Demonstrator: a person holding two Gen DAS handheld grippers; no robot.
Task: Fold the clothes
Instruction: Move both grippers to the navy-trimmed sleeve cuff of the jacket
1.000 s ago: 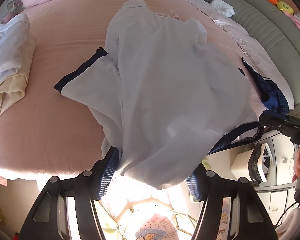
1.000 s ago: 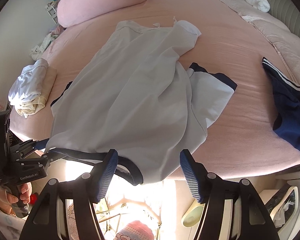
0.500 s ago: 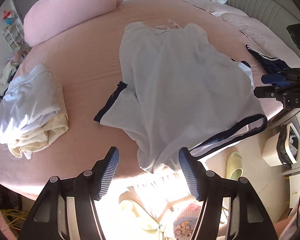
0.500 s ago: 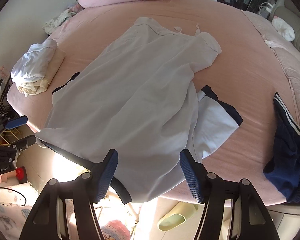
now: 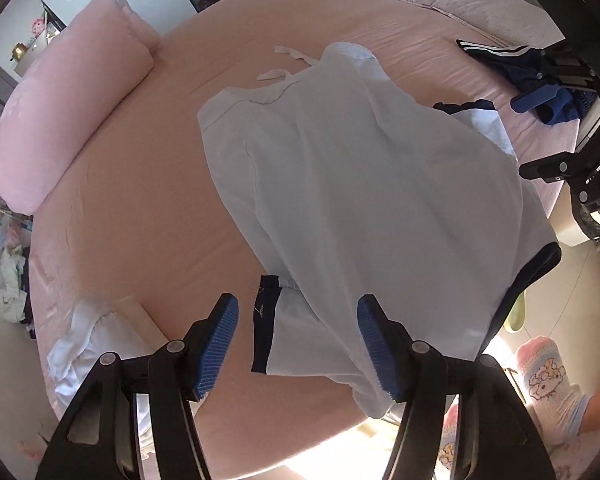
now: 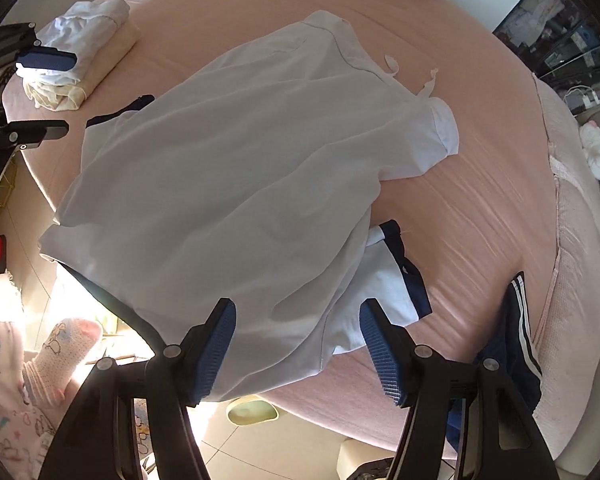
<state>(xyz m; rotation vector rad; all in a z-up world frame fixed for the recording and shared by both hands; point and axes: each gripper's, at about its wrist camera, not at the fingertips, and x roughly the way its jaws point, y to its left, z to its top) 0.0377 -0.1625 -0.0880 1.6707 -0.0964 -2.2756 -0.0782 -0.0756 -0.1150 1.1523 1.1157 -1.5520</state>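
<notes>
A white shirt (image 5: 360,200) with navy trim lies spread on the round pink bed (image 5: 140,200), its hem hanging over the near edge. In the left wrist view my left gripper (image 5: 298,344) hovers open above the shirt's left sleeve and its navy cuff (image 5: 266,332), with nothing held. In the right wrist view my right gripper (image 6: 296,344) stands open over the shirt (image 6: 240,180), near the right sleeve's navy cuff (image 6: 404,280). Each gripper also shows at the edge of the other's view: the right gripper (image 5: 540,134) and the left gripper (image 6: 48,94).
A stack of folded white and cream clothes (image 6: 84,40) sits at the bed's left edge. A navy striped garment (image 6: 516,340) lies on the right side. A pink pillow (image 5: 60,120) is at the far side. A person's socked foot (image 6: 60,344) and a green slipper (image 6: 252,412) are on the floor.
Both grippers have risen and rolled, so the bed looks turned in each view. The left now sits over the left sleeve, the right over the right sleeve. The shirt has not moved.
</notes>
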